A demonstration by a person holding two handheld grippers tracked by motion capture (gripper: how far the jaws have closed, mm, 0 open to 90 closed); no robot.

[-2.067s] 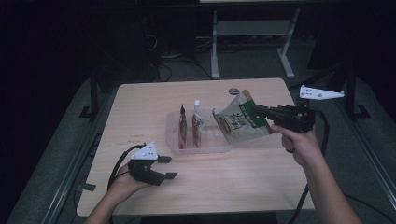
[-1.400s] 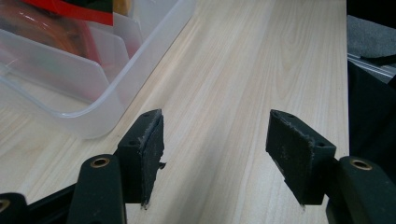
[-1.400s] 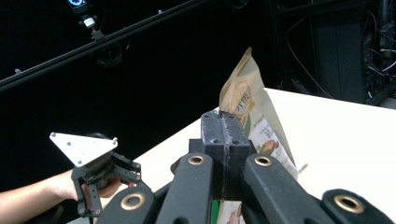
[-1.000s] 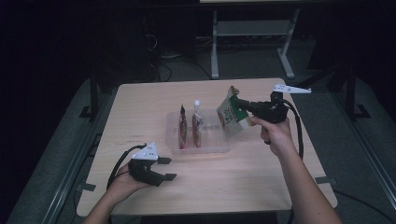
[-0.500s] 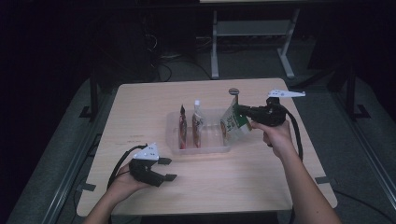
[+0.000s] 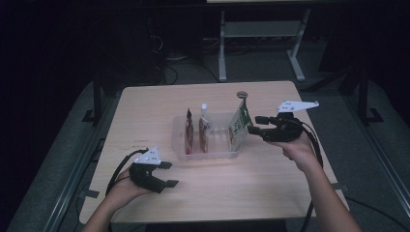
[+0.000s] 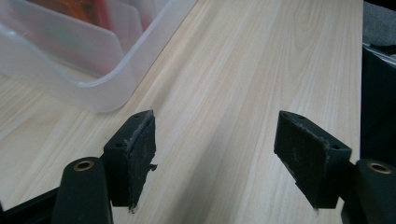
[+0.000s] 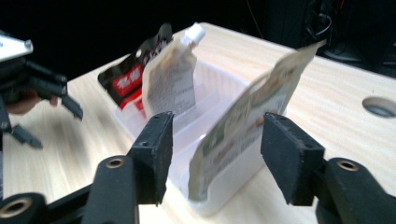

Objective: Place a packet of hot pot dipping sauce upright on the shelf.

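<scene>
Green pouch [image 6: 240, 123] now stands in tray [image 6: 211, 152]; my right tongs [image 6: 255, 124] just opening, pads off it. Left tongs [image 6: 167, 174] wide, empty. Placement looks done.

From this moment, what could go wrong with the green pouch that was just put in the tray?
1. The right gripper has just been opening; the green pouch stands between its pads, apparently released. It leans at the end wall of the clear tray and may tip out.
2. Pulling the gripper back carelessly could catch the pouch and drag it along.
3. A bump might topple the two pouches standing upright in the tray.
</scene>
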